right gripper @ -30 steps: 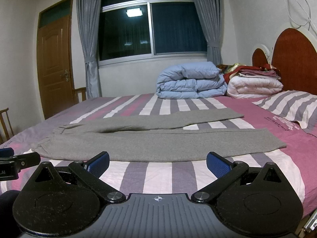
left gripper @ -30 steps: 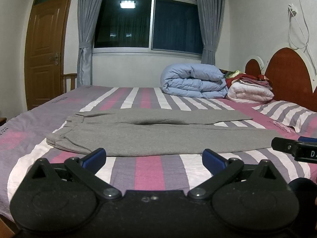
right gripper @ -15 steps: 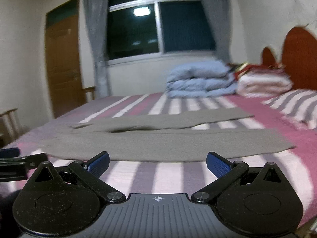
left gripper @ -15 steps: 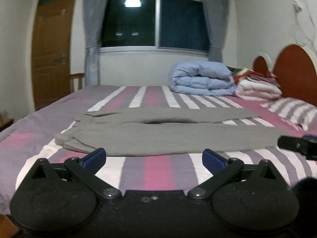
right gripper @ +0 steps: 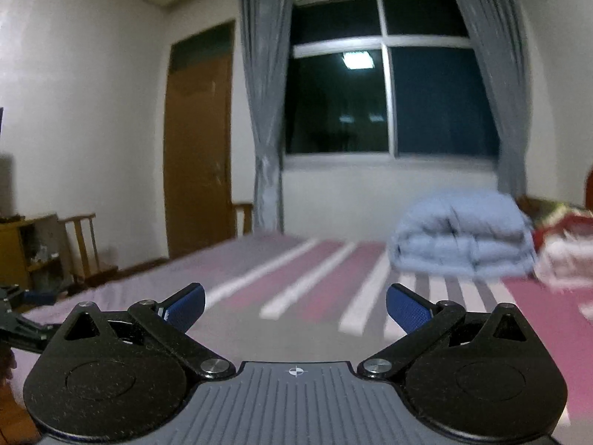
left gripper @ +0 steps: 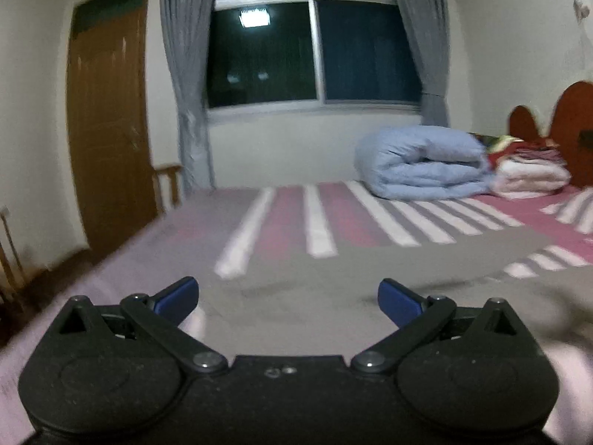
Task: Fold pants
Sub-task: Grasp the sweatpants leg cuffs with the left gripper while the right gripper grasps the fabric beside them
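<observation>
Bedding stack: a folded pale-blue quilt [left gripper: 422, 163] is sitting at the far side of the striped bed [left gripper: 318, 218], with a pile of white and red blankets [left gripper: 530, 170] just beside it, against the rounded wooden headboard [left gripper: 570, 126]. All are lying well apart from both grippers.
Room behind: a dark window [left gripper: 311, 48] is reflecting a ceiling lamp between grey curtains [left gripper: 185, 74]; a brown door [left gripper: 107, 126] is standing at the left, and a wooden chair [right gripper: 83, 248] is showing beside the bed in the right wrist view.
In the way: nothing is lying between either gripper and the cloth.
Pants: the grey pants [left gripper: 333, 282] are lying flat on the bed, spreading directly under and ahead of the left gripper; the picture is blurring their edges. In the right wrist view a grey patch is showing between the fingers, too smeared to make out.
Left gripper [left gripper: 288, 296]: its blue fingers are standing wide apart, gripping nothing, low over the pants.
Right gripper [right gripper: 295, 306]: its fingers are spread wide, holding nothing; the other gripper is peeking in at the left edge of its view.
Change from a second ago: both grippers are moving forward and to the left, the door and left curtain growing larger, the headboard sliding to the right edge, and the pants now filling the near foreground of the left wrist view.
</observation>
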Tool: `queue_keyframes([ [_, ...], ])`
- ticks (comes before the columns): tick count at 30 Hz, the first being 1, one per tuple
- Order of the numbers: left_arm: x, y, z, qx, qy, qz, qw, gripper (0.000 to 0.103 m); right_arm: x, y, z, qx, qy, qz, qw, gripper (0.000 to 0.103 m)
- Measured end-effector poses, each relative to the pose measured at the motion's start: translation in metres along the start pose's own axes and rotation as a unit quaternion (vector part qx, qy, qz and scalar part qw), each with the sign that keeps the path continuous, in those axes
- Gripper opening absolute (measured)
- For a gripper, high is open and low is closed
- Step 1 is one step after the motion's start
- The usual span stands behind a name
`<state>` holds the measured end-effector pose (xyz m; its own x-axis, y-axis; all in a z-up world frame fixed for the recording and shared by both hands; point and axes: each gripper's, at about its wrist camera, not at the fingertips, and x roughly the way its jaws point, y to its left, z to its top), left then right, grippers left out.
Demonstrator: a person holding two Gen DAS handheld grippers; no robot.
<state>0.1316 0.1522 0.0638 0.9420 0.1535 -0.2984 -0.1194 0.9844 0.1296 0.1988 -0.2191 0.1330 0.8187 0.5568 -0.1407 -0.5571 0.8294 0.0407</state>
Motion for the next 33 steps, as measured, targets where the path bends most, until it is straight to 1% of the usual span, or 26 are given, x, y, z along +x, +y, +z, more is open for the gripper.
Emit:
queue_keyframes([
  [3, 0.053, 0.028, 0.017, 0.008, 0.014, 0.011, 0.9998, 0.095, 0.051, -0.013, 0.022, 0.000, 0.010, 0.014, 1.000, 0.103],
  [5, 0.093, 0.048, 0.022, 0.008, 0.031, -0.002, 0.9995, 0.095, 0.097, -0.018, 0.023, -0.007, 0.031, 0.018, 0.999, 0.103],
  [6, 0.115, 0.057, 0.022, 0.007, 0.049, -0.004, 0.9988, 0.094, 0.119, -0.020, 0.018, -0.009, 0.046, 0.020, 0.999, 0.103],
  [7, 0.136, 0.064, 0.020, 0.010, 0.066, 0.001, 0.9978, 0.094, 0.139, -0.022, 0.010, -0.008, 0.060, 0.024, 0.998, 0.103],
  [9, 0.176, 0.075, 0.015, 0.020, 0.093, 0.007, 0.9954, 0.092, 0.190, -0.029, -0.014, -0.003, 0.115, 0.044, 0.992, 0.103],
  [10, 0.199, 0.081, 0.011, 0.021, 0.116, 0.003, 0.9930, 0.092, 0.219, -0.030, -0.029, -0.012, 0.152, 0.043, 0.987, 0.103],
  [11, 0.216, 0.089, 0.007, 0.014, 0.135, -0.005, 0.9907, 0.089, 0.242, -0.031, -0.041, -0.021, 0.170, 0.038, 0.984, 0.103],
  [12, 0.231, 0.096, 0.002, 0.002, 0.148, -0.013, 0.9888, 0.081, 0.269, -0.033, -0.055, -0.029, 0.192, 0.037, 0.980, 0.103],
  [13, 0.250, 0.102, -0.002, -0.010, 0.164, -0.030, 0.9859, 0.080, 0.290, -0.037, -0.065, -0.028, 0.207, 0.035, 0.977, 0.103],
  [14, 0.265, 0.112, -0.005, -0.017, 0.176, -0.041, 0.9834, 0.074, 0.308, -0.040, -0.073, -0.025, 0.214, 0.033, 0.976, 0.103],
  [15, 0.281, 0.116, -0.010, -0.022, 0.186, -0.054, 0.9809, 0.072, 0.331, -0.044, -0.082, -0.021, 0.223, 0.036, 0.974, 0.103],
  [16, 0.297, 0.121, -0.014, -0.026, 0.196, -0.064, 0.9783, 0.070, 0.346, -0.048, -0.090, -0.022, 0.230, 0.037, 0.972, 0.093],
  [17, 0.313, 0.126, -0.019, -0.032, 0.202, -0.064, 0.9767, 0.063, 0.363, -0.054, -0.097, -0.026, 0.237, 0.038, 0.970, 0.078],
  [18, 0.327, 0.132, -0.024, -0.041, 0.210, -0.071, 0.9742, 0.061, 0.383, -0.060, -0.102, -0.025, 0.249, 0.041, 0.967, 0.046],
  [19, 0.337, 0.136, -0.027, -0.046, 0.217, -0.079, 0.9719, 0.059, 0.398, -0.067, -0.109, -0.019, 0.262, 0.044, 0.964, 0.038],
  [20, 0.346, 0.138, -0.029, -0.045, 0.221, -0.088, 0.9703, 0.059, 0.404, -0.071, -0.115, -0.014, 0.266, 0.048, 0.963, 0.038],
  [22, 0.366, 0.136, -0.032, -0.042, 0.243, -0.115, 0.9623, 0.059, 0.425, -0.081, -0.123, -0.021, 0.273, 0.055, 0.960, 0.039],
  [23, 0.381, 0.137, -0.032, -0.036, 0.248, -0.124, 0.9601, 0.060, 0.428, -0.084, -0.125, -0.022, 0.276, 0.061, 0.959, 0.039],
  [24, 0.389, 0.137, -0.033, -0.025, 0.252, -0.129, 0.9588, 0.061, 0.434, -0.089, -0.129, -0.024, 0.283, 0.068, 0.956, 0.039],
  [25, 0.394, 0.137, -0.033, -0.022, 0.254, -0.132, 0.9580, 0.061, 0.439, -0.092, -0.130, -0.029, 0.288, 0.066, 0.955, 0.039],
  [27, 0.402, 0.141, -0.034, -0.029, 0.256, -0.142, 0.9556, 0.061, 0.446, -0.096, -0.134, -0.045, 0.293, 0.065, 0.953, 0.040],
  [28, 0.404, 0.141, -0.035, -0.030, 0.256, -0.146, 0.9552, 0.061, 0.448, -0.099, -0.136, -0.048, 0.299, 0.065, 0.951, 0.049],
  [29, 0.405, 0.141, -0.036, -0.032, 0.255, -0.150, 0.9548, 0.060, 0.448, -0.103, -0.138, -0.047, 0.300, 0.069, 0.950, 0.055],
  [30, 0.406, 0.142, -0.037, -0.036, 0.254, -0.154, 0.9542, 0.060, 0.451, -0.106, -0.139, -0.048, 0.301, 0.076, 0.949, 0.067],
  [31, 0.407, 0.142, -0.039, -0.040, 0.254, -0.159, 0.9532, 0.059, 0.451, -0.107, -0.140, -0.056, 0.303, 0.081, 0.948, 0.071],
  [33, 0.410, 0.141, -0.041, -0.041, 0.252, -0.165, 0.9526, 0.056, 0.458, -0.106, -0.144, -0.073, 0.312, 0.090, 0.943, 0.071],
])
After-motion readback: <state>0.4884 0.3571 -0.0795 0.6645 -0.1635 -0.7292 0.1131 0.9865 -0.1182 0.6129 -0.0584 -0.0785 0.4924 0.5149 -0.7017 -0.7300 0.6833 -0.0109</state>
